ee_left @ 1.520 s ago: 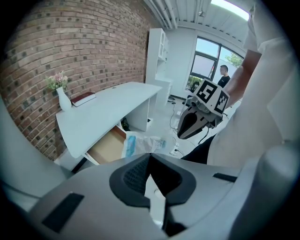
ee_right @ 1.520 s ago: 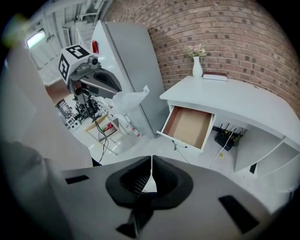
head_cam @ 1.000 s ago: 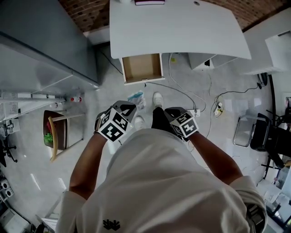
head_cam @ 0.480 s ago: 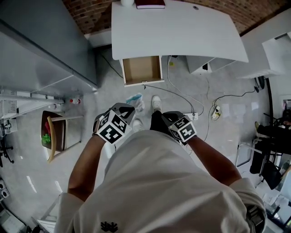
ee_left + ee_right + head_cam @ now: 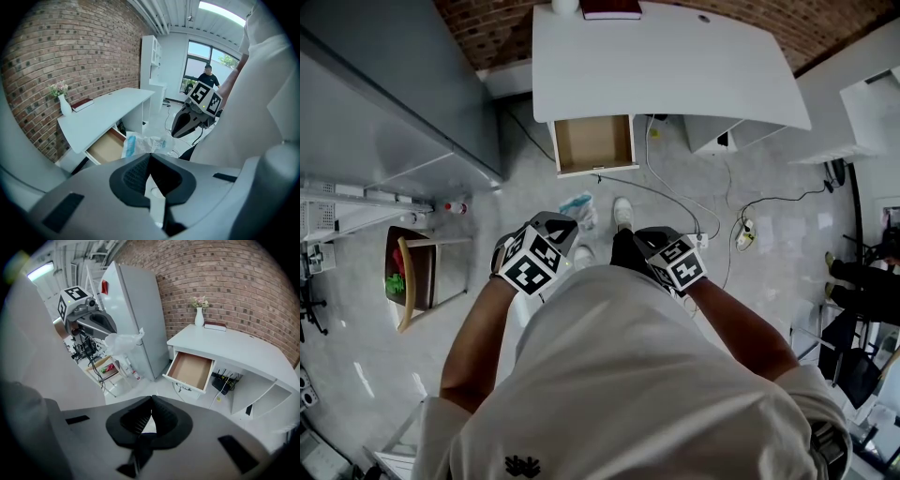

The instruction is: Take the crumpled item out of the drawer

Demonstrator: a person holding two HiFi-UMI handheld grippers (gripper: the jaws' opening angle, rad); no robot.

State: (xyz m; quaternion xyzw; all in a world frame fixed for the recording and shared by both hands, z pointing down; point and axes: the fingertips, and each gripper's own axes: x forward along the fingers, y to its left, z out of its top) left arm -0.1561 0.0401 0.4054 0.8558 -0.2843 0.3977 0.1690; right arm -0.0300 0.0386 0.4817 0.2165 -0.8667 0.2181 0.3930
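head view: the drawer [image 5: 594, 142] stands open and empty, and barely anything has shifted in half a second. left gripper view: the left gripper [image 5: 149, 158] pinches the crumpled item [image 5: 145, 144], well clear of the drawer. right gripper view: the right gripper [image 5: 151, 414] is pressed together on nothing; the removal looks done.

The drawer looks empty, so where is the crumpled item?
In the left gripper view the crumpled item pokes out of the shut left gripper, on the person's left, held short of the open drawer.
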